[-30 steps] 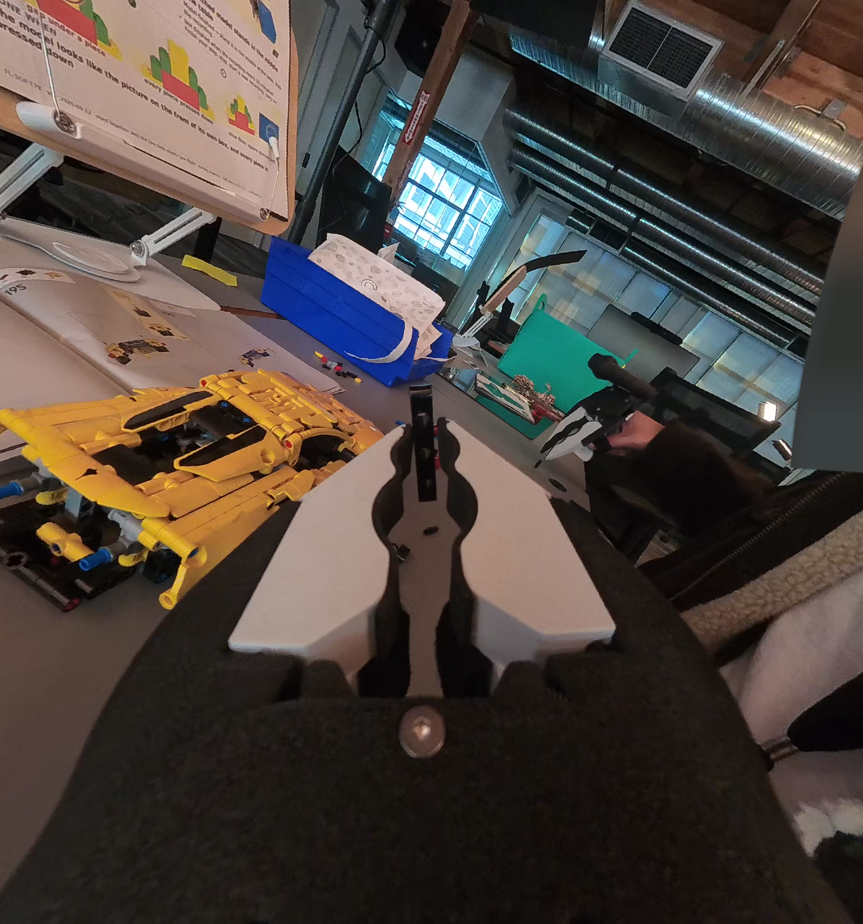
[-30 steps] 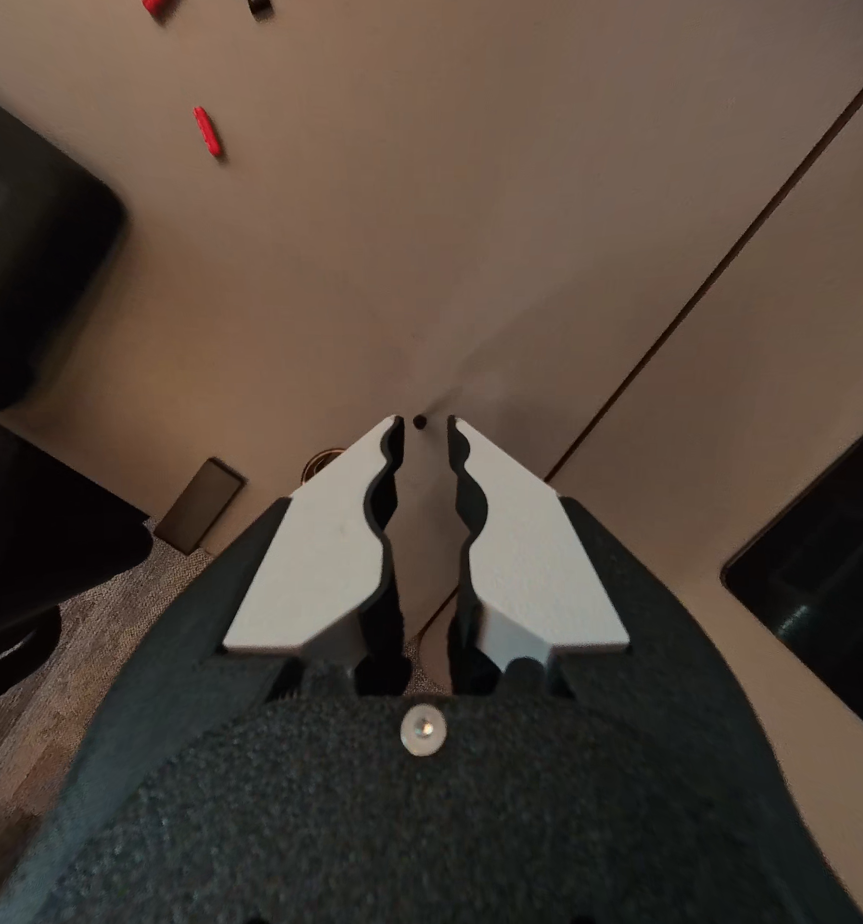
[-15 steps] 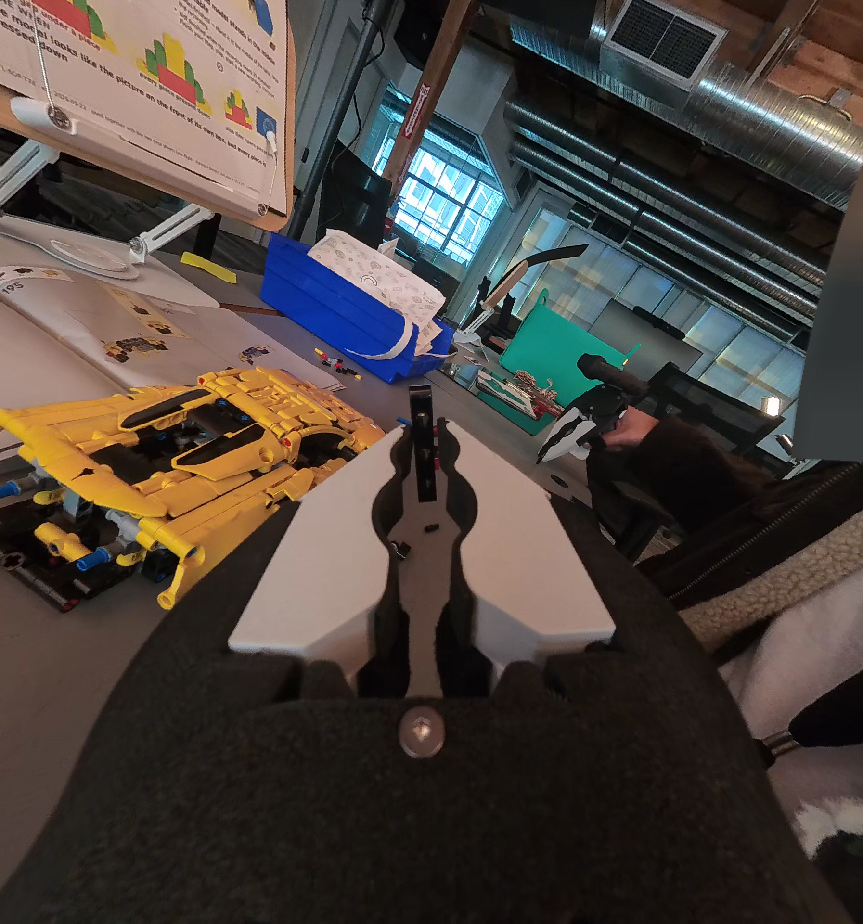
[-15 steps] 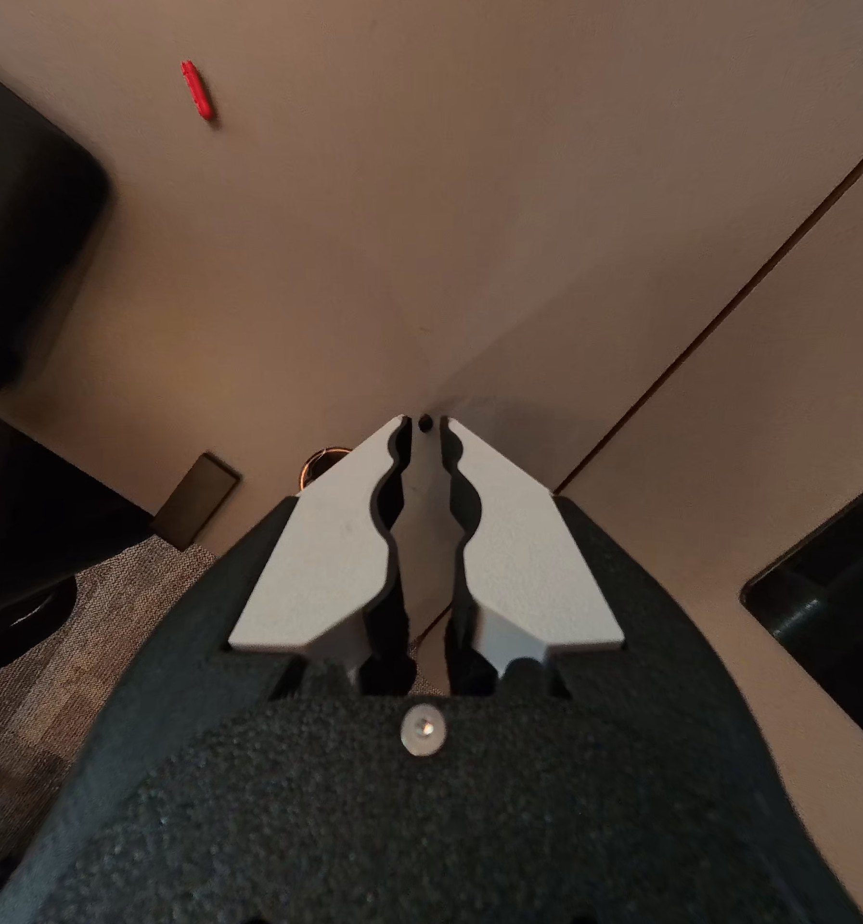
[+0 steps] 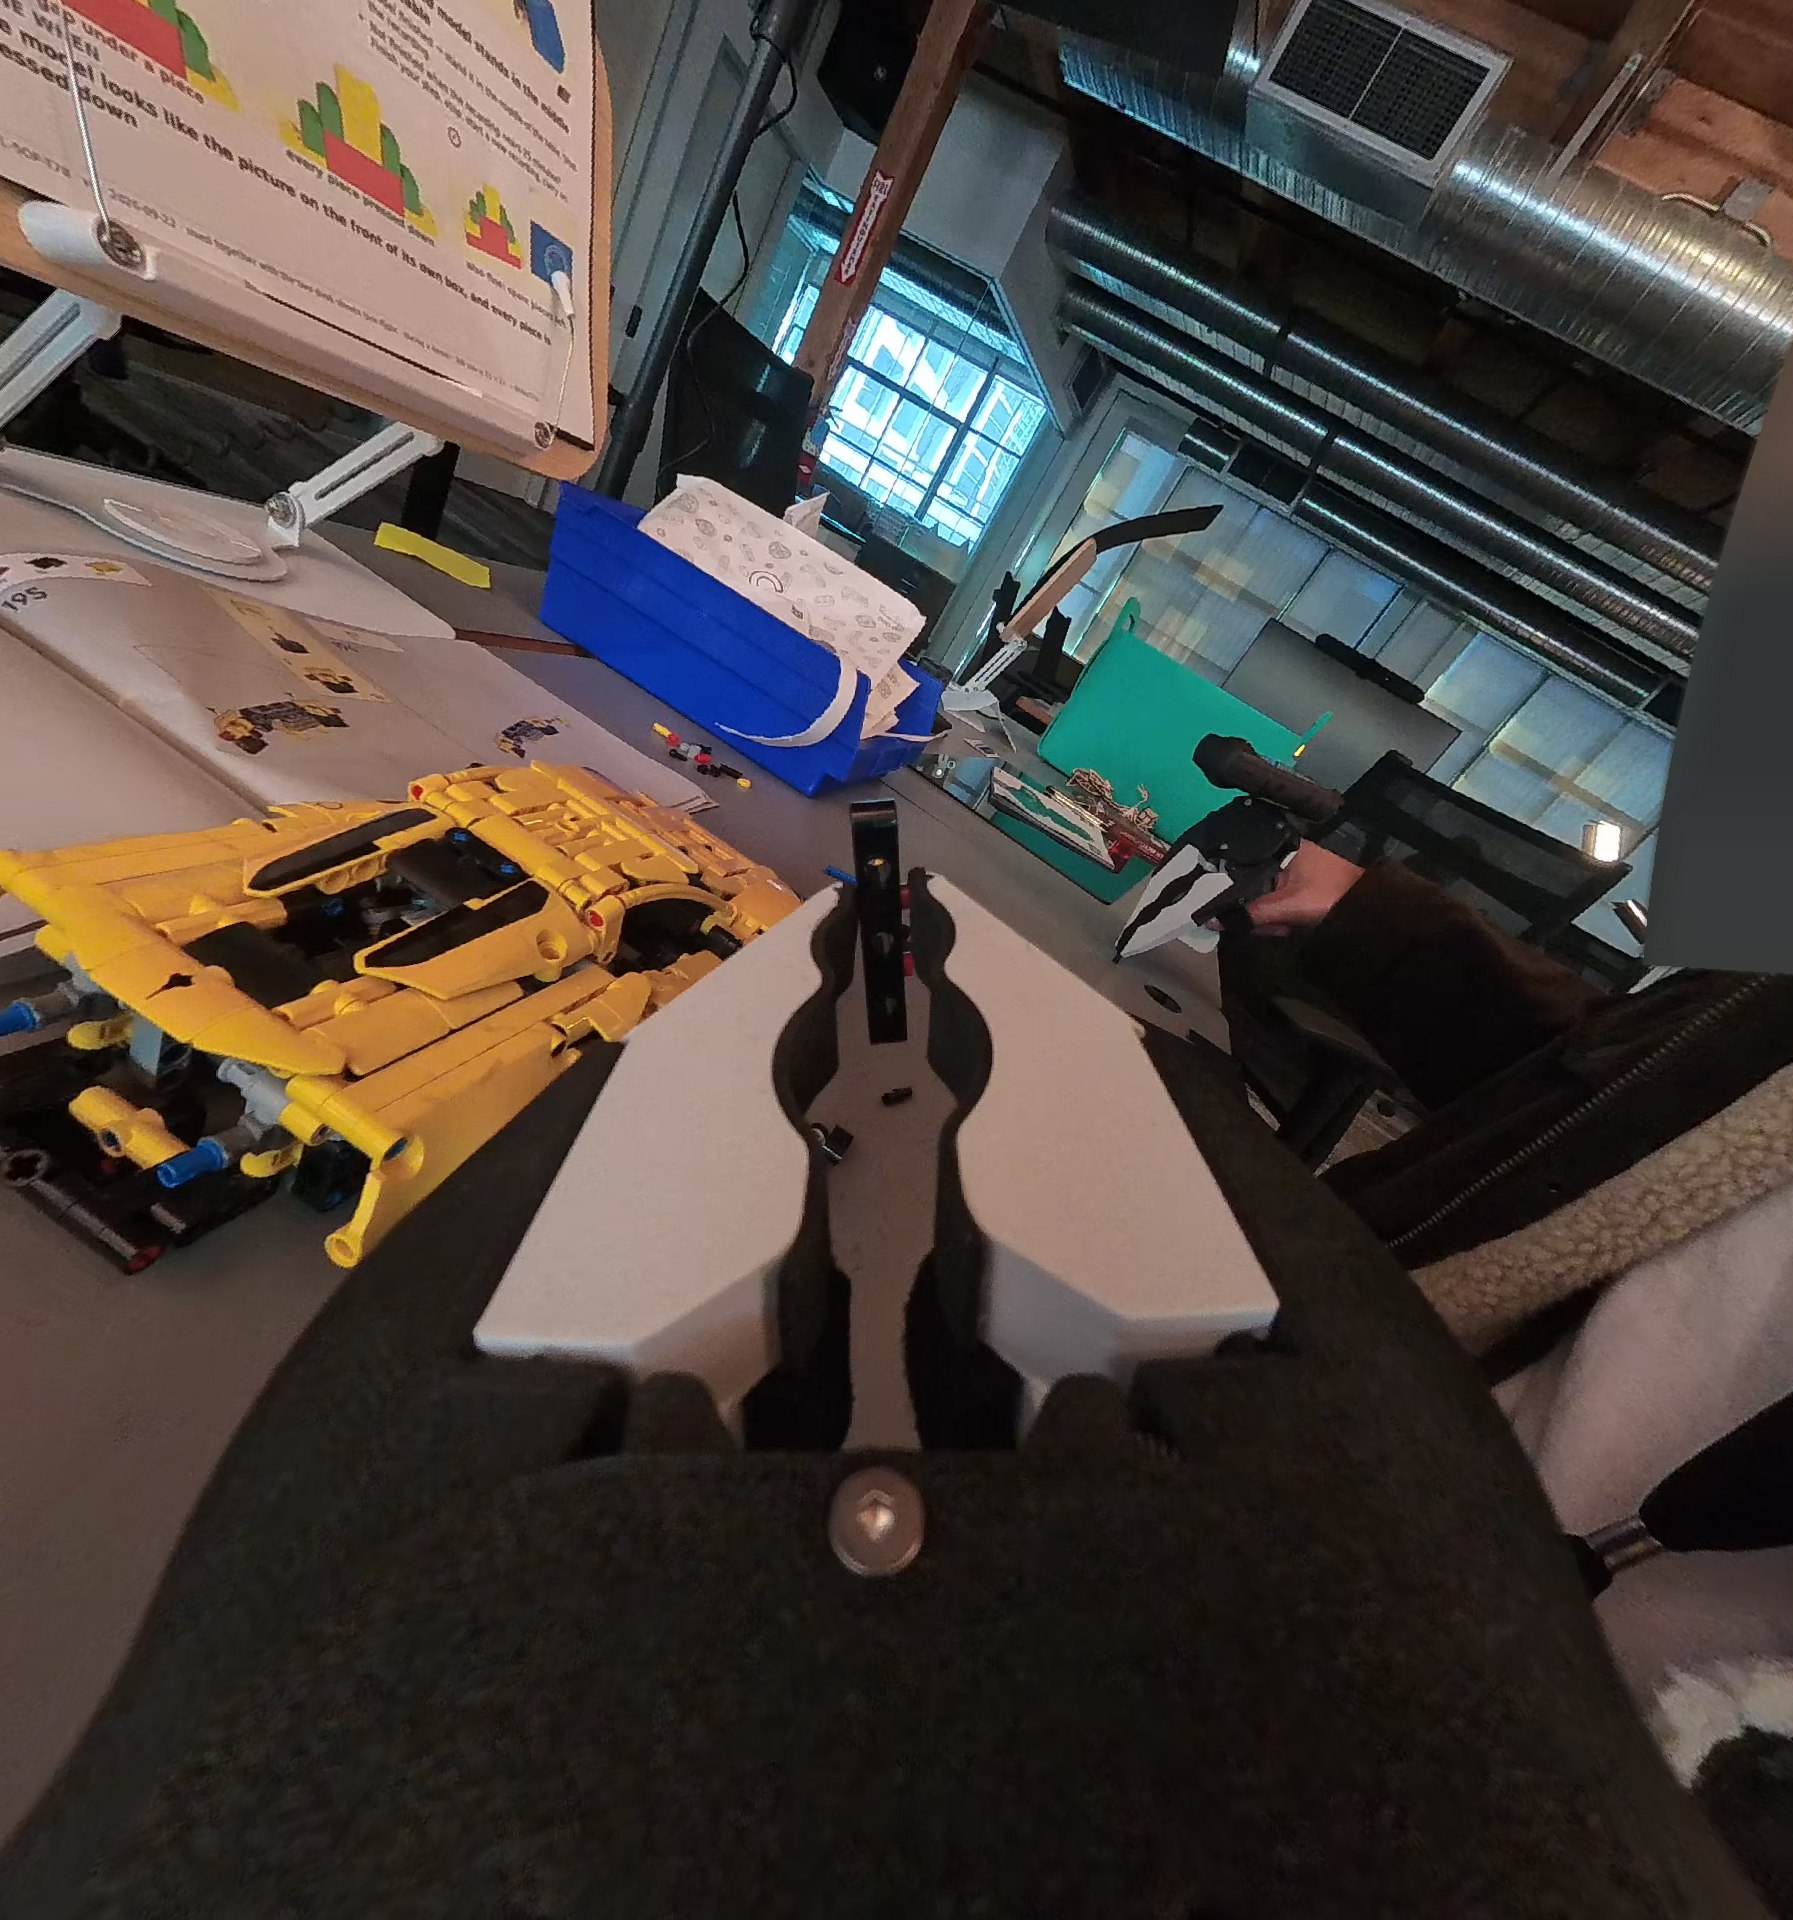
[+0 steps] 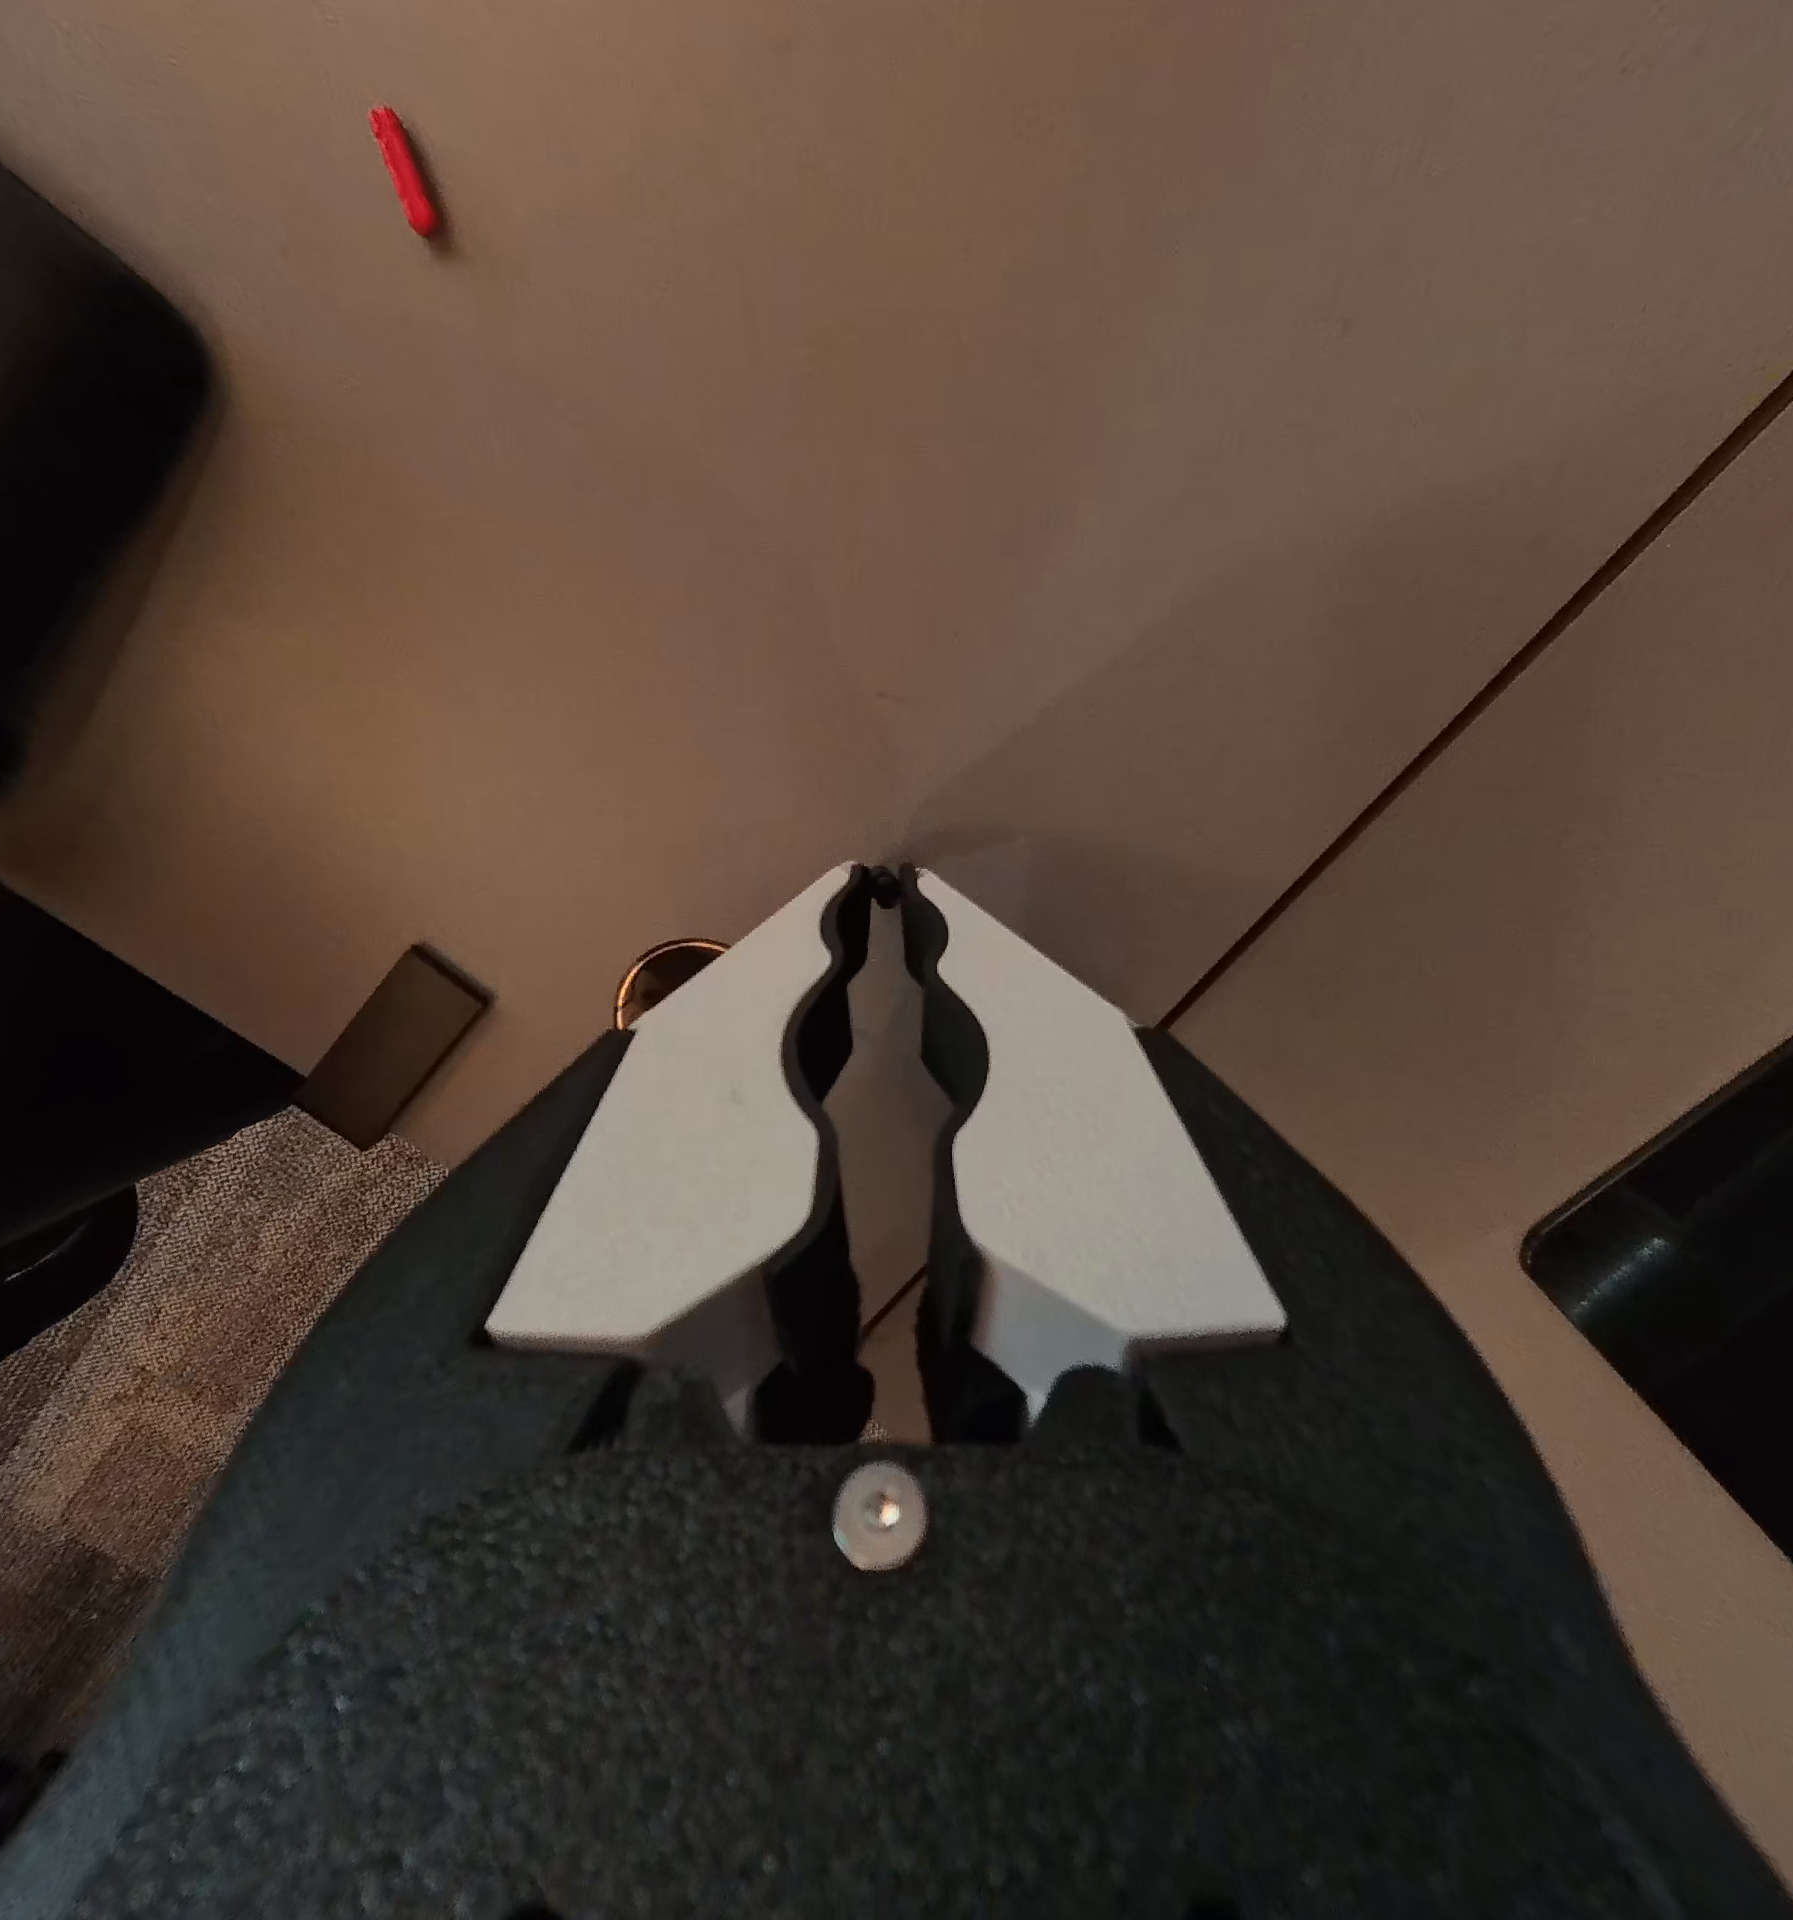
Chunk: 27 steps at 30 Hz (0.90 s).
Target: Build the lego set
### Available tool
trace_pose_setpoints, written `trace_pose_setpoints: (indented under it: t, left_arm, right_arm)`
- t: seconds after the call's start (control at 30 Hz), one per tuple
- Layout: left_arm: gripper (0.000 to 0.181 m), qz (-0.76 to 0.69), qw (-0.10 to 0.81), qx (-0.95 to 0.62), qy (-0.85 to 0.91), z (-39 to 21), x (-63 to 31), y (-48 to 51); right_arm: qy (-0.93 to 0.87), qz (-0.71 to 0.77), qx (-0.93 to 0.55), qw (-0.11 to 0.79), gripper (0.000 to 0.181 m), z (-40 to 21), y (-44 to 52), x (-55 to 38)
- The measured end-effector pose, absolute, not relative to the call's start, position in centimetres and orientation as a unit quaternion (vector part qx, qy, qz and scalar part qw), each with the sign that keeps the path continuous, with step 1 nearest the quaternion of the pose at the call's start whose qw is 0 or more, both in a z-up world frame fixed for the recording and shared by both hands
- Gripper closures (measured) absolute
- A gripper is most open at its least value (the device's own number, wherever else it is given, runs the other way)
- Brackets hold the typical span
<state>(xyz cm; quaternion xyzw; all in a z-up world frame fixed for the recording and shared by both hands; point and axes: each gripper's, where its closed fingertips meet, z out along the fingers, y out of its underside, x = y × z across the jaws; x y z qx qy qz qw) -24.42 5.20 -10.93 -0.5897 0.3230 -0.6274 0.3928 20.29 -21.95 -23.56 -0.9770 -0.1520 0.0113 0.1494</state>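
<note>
Lego car (image 5: 352, 956), yellow and part-built, sits on the table (image 5: 61, 1403) as the left gripper (image 5: 876, 894) clamps a black beam (image 5: 879, 935); right gripper (image 6: 884, 878) fingers pinch a tiny black pin (image 6: 884, 883).

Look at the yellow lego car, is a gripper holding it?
No, the yellow lego car sits alone on the table, while the left gripper pinches a black beam.

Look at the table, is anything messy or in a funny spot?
A bit. One red pin lies alone on the bare table, away from the other loose tiny pieces scattered beside the blue bin. The yellow car sits partly on the open instruction booklet. Nothing looks broken or spilled.
</note>
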Motion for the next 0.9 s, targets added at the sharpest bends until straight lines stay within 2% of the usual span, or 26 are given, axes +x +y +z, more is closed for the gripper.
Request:
trace_pose_setpoints:
  t: [0.6,0.67,0.73,0.83,0.9]
  left_arm:
    - [0.172,-0.628,0.392,-0.589,0.324,-10.9,-24.4,5.2]
    - [0.172,-0.632,0.39,-0.585,0.327,-10.9,-24.3,4.9]
    - [0.172,-0.647,0.386,-0.569,0.331,-10.3,-24.1,4.3]
    - [0.172,-0.713,0.358,-0.512,0.319,-8.3,-24.3,2.5]
    - [0.173,-0.746,0.347,-0.478,0.307,-7.0,-24.6,1.8]
  right_arm:
    - [-0.171,-0.001,-0.974,0.149,0.177,-23.2,-21.4,19.8]
    - [-0.187,0.009,-0.96,0.206,0.177,-21.3,-19.1,17.7]
    - [-0.216,0.055,-0.922,0.317,0.178,-17.5,-14.7,12.3]
    - [-0.277,0.169,-0.804,0.499,0.177,-11.0,-8.2,-1.3]
    - [-0.282,0.234,-0.721,0.588,0.178,-8.0,-4.9,-9.8]
